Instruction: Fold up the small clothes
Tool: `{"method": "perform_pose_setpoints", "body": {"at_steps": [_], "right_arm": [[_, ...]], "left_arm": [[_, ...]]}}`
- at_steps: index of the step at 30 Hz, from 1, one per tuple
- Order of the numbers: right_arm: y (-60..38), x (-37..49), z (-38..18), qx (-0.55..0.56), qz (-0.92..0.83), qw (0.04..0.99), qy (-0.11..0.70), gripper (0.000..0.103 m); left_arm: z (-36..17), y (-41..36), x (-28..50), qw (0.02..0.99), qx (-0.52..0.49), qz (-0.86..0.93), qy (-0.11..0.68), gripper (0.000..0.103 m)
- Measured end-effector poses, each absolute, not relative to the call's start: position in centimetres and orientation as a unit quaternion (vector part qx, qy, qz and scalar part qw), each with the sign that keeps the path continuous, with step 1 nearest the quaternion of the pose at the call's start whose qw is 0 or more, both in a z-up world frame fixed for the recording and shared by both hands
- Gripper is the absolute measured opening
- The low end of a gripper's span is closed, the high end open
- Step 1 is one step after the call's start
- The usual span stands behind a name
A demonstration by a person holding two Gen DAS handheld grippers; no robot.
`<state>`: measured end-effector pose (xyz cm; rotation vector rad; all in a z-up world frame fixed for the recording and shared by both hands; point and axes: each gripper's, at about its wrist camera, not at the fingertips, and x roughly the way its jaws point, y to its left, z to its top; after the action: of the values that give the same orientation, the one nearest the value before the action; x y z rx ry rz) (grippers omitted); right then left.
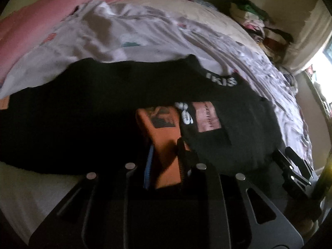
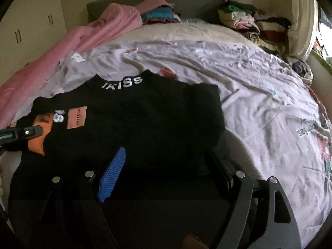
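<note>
A black top (image 2: 128,124) is spread flat near the bed's (image 2: 259,108) foot edge, collar toward the headboard. Its orange cuff (image 1: 164,137) is pinched by the left gripper (image 1: 164,166). The right gripper (image 2: 166,166) is held spread wide over the hem, nothing gripped.

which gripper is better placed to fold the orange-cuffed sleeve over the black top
Left. The left gripper is already shut on the orange cuff of the black top, while the right gripper hovers open over the hem, holding nothing.
</note>
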<state>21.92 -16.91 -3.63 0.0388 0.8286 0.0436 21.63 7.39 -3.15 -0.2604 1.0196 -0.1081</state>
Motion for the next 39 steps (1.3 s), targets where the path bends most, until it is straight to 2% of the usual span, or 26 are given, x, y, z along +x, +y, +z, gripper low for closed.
{"method": "perform_pose_setpoints", "body": {"at_steps": [6,11,15,17,18,19,21,23,24,26,27,28,39], "right_arm": [[-16.4,22.8,-4.8,0.011,0.016,0.905,0.424,0.078],[-17.1,23.3,-6.2,0.022,-0.002,0.893,0.449,0.078],[-17.0,22.6,-5.6,0.021,0.0,0.898,0.44,0.078],[-16.8,21.7,-4.6,0.034,0.02,0.907,0.42,0.078],[-16.6,21.4,-4.2,0.035,0.023,0.909,0.415,0.078],[-16.4,21.1,-3.8,0.036,0.025,0.912,0.409,0.078],[-15.7,20.4,-2.9,0.034,0.038,0.917,0.395,0.082],[-14.7,19.7,-2.0,0.025,0.043,0.923,0.382,0.095],[-14.3,19.5,-1.6,0.022,0.047,0.925,0.376,0.095],[-13.4,19.0,-0.9,0.015,0.055,0.93,0.363,0.096],[-12.9,18.7,-0.4,0.012,0.06,0.932,0.358,0.097],[-12.4,18.6,-0.1,0.01,0.062,0.933,0.354,0.097],[-7.6,17.5,2.8,-0.012,0.093,0.943,0.319,0.098]], "left_arm": [[-0.9,6.4,20.2,0.882,-0.095,-0.06,0.457,0.013],[-4.9,5.4,21.4,0.849,-0.095,-0.07,0.515,0.015],[-6.0,6.6,21.1,0.841,-0.131,-0.071,0.521,0.016],[-4.8,6.8,20.4,0.848,-0.129,-0.071,0.509,0.03],[-4.3,6.9,20.1,0.853,-0.124,-0.069,0.502,0.044],[-3.8,7.0,19.7,0.858,-0.119,-0.066,0.496,0.051],[-2.9,7.5,19.0,0.867,-0.115,-0.056,0.481,0.052],[-2.0,8.1,18.3,0.876,-0.111,-0.045,0.468,0.067],[-1.7,8.3,18.1,0.879,-0.107,-0.036,0.463,0.073],[-1.3,8.7,17.7,0.885,-0.099,-0.02,0.455,0.075],[-1.1,9.0,17.5,0.887,-0.098,-0.011,0.452,0.085],[-0.9,9.2,17.3,0.888,-0.099,-0.006,0.449,0.09],[-0.2,13.7,15.2,0.894,-0.119,0.037,0.43,0.093]]}}
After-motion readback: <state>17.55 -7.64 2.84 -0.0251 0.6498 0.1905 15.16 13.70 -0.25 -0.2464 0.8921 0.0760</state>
